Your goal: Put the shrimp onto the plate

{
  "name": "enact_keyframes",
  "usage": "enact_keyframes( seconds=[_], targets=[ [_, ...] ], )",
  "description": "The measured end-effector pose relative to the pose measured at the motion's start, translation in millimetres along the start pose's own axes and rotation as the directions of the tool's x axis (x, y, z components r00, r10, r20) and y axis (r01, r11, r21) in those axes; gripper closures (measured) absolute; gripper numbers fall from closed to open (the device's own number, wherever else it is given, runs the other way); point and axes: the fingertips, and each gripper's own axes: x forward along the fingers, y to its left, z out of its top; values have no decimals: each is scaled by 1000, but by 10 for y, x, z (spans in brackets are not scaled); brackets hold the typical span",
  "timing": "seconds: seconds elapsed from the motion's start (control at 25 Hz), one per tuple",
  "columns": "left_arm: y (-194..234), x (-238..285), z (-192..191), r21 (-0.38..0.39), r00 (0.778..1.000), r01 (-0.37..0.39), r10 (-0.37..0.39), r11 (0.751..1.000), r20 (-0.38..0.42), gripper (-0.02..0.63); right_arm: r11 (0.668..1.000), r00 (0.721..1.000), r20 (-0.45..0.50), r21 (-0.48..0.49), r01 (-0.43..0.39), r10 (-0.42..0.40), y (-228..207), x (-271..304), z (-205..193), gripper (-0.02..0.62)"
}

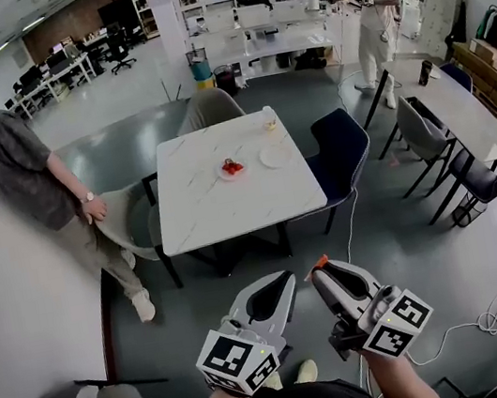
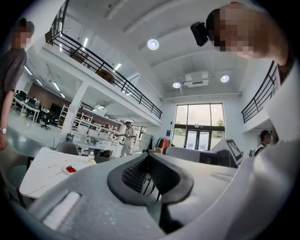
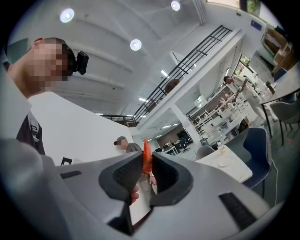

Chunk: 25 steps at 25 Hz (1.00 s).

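closest in, the right gripper [image 1: 323, 269] is clenched on the shrimp [image 1: 318, 264], a thin orange sliver pinched edge-on between the pads with its end poking past the tips. the right gripper view shows the same hold [image 3: 146, 151]. it looks small and light, likely a bit slick and curved, so a firm pinch across the mid-body should serve better than the tail end, and a soft release low over the target would keep it from bouncing. beside it the left gripper [image 1: 285, 280] has its jaws closed together on nothing. well ahead stands the white table [image 1: 203, 213], carrying the empty plate [image 1: 274, 156] and, just left of it, a dish [image 1: 232, 168] of red pieces.
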Motion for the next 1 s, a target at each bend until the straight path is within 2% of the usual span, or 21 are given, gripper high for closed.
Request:
enact_keyframes(
  seconds=[0.52, 0.8, 1.0],
  targets=[
    [39, 367, -54, 4, 1000, -19, 19, 1000, 1, 598, 1000, 1000, 6, 17, -5, 5, -388, -35, 128, 532],
    [429, 814, -9, 1, 1000, 7, -7, 1000, 9, 598, 1000, 1000, 1, 0, 27, -27, -838, 321, 240, 532],
    [885, 1269, 118, 22, 999, 46, -47, 999, 20, 598, 998, 998, 15, -20, 57, -57, -1257, 783, 404, 532]
  ],
)
